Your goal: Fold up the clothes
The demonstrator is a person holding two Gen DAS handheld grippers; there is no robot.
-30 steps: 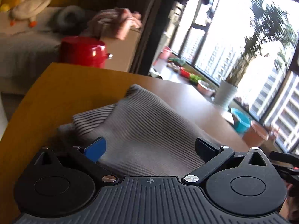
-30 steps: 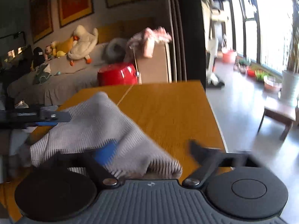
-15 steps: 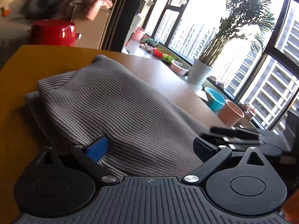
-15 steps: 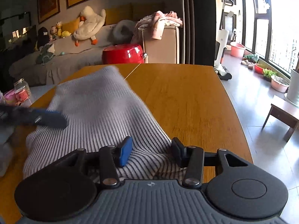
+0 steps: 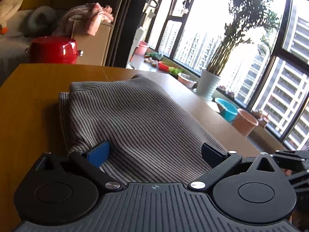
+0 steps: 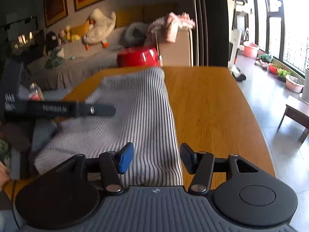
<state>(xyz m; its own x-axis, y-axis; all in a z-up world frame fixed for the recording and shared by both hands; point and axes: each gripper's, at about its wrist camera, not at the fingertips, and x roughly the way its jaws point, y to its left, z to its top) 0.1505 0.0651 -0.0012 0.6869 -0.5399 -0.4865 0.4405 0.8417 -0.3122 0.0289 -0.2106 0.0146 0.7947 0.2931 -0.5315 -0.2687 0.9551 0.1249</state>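
Note:
A grey ribbed, striped garment [image 5: 144, 116] lies folded in a long strip on the wooden table [image 5: 34, 96]. My left gripper [image 5: 155, 152] stands wide open just over its near end, the cloth running between the pads without being pinched. In the right wrist view the same garment [image 6: 135, 106] stretches away along the table [image 6: 208, 106]. My right gripper [image 6: 156, 160] is over its near right corner with its jaws opening; the cloth edge lies between the pads, which do not press on it. The left gripper [image 6: 104, 110] reaches in over the cloth from the left.
A red pot [image 6: 139, 57] and a cardboard box [image 6: 173, 44] with pink cloth on it stand beyond the table's far end. A sofa with plush toys is behind. A jar [image 6: 35, 94] is at the left. Plant pot [image 5: 210, 85] and basins line the window.
The garment, held up and bunched a second ago, now lies flat on the table. The right gripper's pads have let go of the cloth and moved back to its near corner.

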